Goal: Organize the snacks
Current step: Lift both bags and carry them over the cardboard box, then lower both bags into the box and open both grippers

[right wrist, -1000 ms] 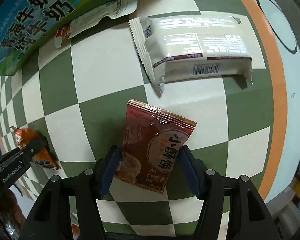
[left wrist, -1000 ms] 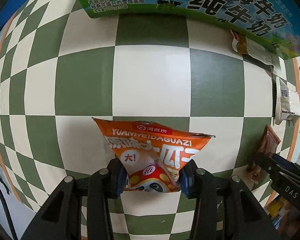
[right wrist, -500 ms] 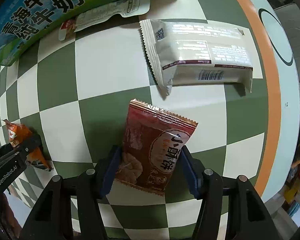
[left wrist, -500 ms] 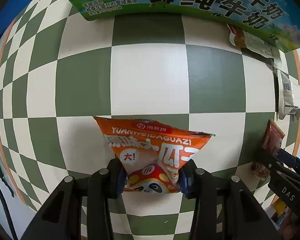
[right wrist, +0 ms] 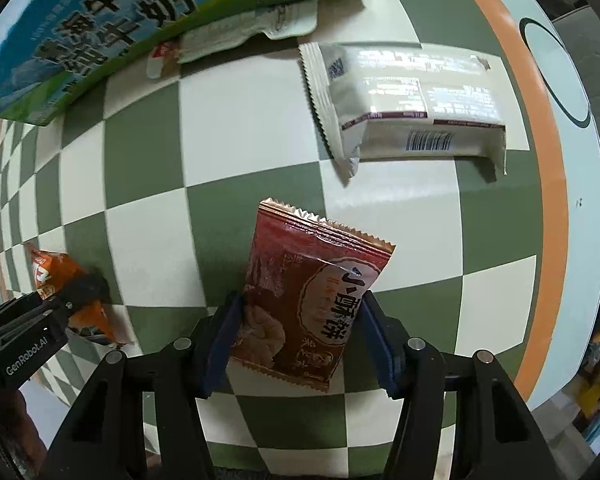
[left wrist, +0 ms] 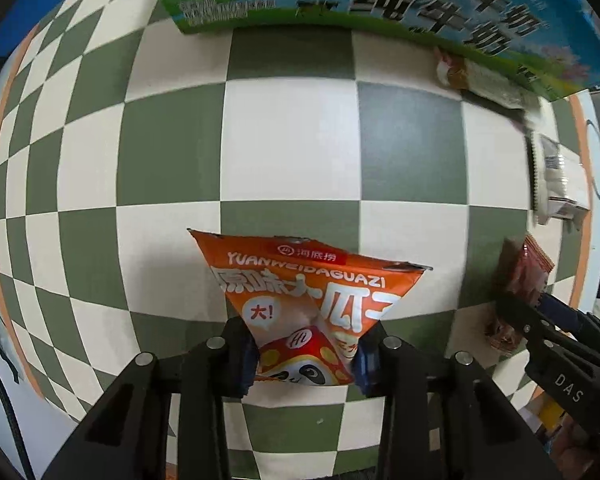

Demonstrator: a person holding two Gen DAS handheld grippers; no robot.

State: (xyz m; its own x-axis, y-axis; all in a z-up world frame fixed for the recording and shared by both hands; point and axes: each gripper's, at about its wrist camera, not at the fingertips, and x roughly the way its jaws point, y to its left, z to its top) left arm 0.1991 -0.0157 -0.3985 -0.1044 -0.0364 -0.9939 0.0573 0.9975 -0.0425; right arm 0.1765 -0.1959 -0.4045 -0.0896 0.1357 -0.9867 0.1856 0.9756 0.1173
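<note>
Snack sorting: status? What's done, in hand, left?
Done: nothing visibly sorted; no snack sits in the milk carton box.
In hand: left hand-held gripper is clamped on the orange seed packet, right hand-held gripper on the red biscuit packet, both over the checkered table.
Left: the white wrapped pack and the small sachet by the box still lie loose.

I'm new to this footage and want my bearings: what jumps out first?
Each gripper is shut on a snack above a green-and-white checkered tabletop: the left gripper pinches an orange sunflower-seed packet, the right gripper a dark red biscuit packet. Farther back lie a white wrapped snack and a large green-and-blue milk carton box.
</note>
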